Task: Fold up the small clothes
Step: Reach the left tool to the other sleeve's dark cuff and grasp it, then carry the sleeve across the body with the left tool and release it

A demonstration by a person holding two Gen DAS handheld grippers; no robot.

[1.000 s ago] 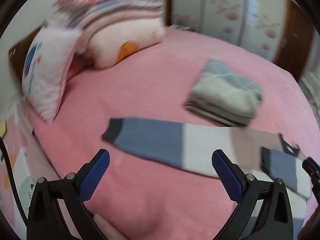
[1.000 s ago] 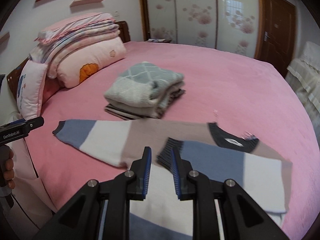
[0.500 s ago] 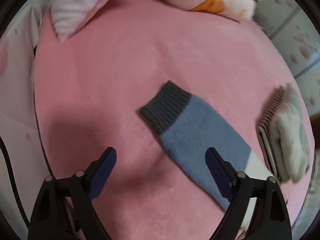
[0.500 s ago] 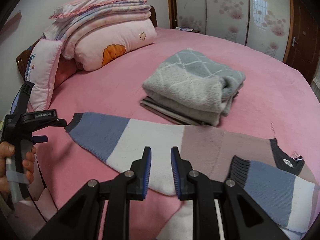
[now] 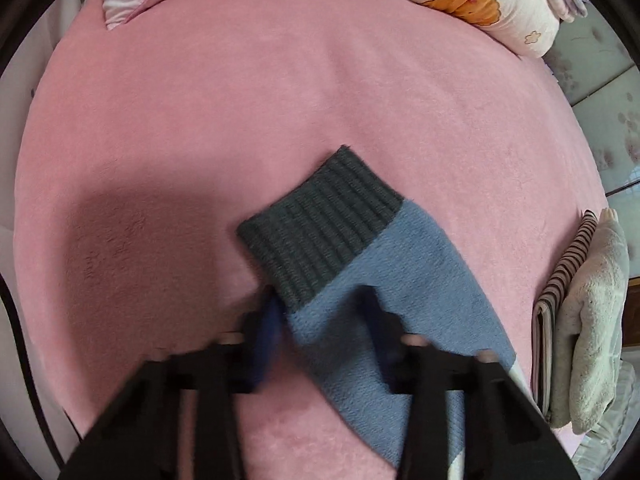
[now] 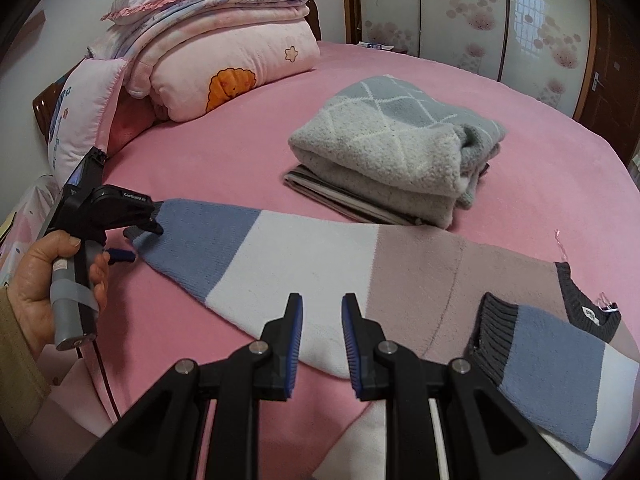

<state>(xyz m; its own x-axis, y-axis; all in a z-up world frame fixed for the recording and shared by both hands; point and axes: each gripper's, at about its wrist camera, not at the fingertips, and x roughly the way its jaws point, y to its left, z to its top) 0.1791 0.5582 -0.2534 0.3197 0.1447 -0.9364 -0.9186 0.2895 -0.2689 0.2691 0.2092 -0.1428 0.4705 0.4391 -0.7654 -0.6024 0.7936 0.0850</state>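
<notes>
Striped sweater (image 6: pixel 320 264) spread flat near the bed's (image 6: pixel 540 168) front edge. Left gripper (image 5: pixel 320 312), jaws just closing, straddles the sleeve (image 5: pixel 360 280) behind its dark cuff (image 5: pixel 320 224); contact unclear. Right gripper (image 6: pixel 322 344) hovers nearly closed, empty, above the sweater's white band.

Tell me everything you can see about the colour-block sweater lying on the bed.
The sweater is a soft knit with blue, white and dusty-pink blocks and dark grey ribbed cuffs and collar. It lies flat on the pink bed, one sleeve stretched out, the other folded across the body. The left gripper, which has just been closing, straddles the stretched sleeve's cuff.
</notes>
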